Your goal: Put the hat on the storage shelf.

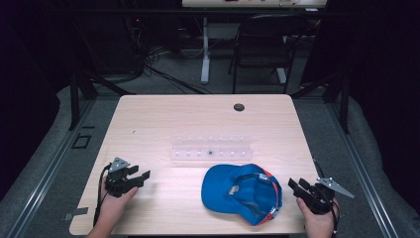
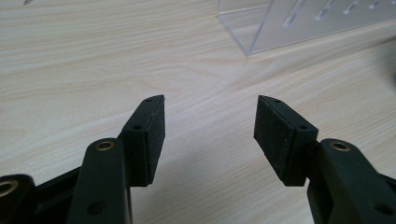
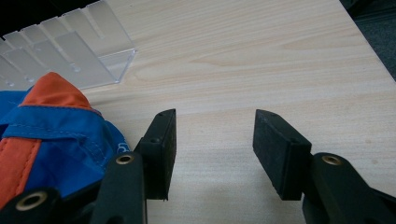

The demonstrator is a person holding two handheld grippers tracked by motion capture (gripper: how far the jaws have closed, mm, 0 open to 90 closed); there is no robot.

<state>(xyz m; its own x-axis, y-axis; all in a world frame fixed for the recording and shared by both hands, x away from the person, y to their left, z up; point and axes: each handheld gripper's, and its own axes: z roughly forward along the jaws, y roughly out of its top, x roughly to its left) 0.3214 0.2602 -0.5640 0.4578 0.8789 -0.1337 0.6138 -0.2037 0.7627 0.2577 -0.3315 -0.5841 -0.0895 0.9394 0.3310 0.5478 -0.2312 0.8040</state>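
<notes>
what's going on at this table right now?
Nothing is being handled. A person holds a hand-held gripper in each hand near the table's front edge: the left hand-held gripper and right hand-held gripper both have open jaws with nothing between them. A blue cap with orange trim lies upside down on the table, just left of the right one. A clear acrylic rack sits behind it, mid-table.

Light wood table (image 1: 163, 119), two items on it.
We note a blue cap (image 1: 241, 193) upturned near the front edge, just before a clear acrylic rack (image 1: 210, 148).
</notes>
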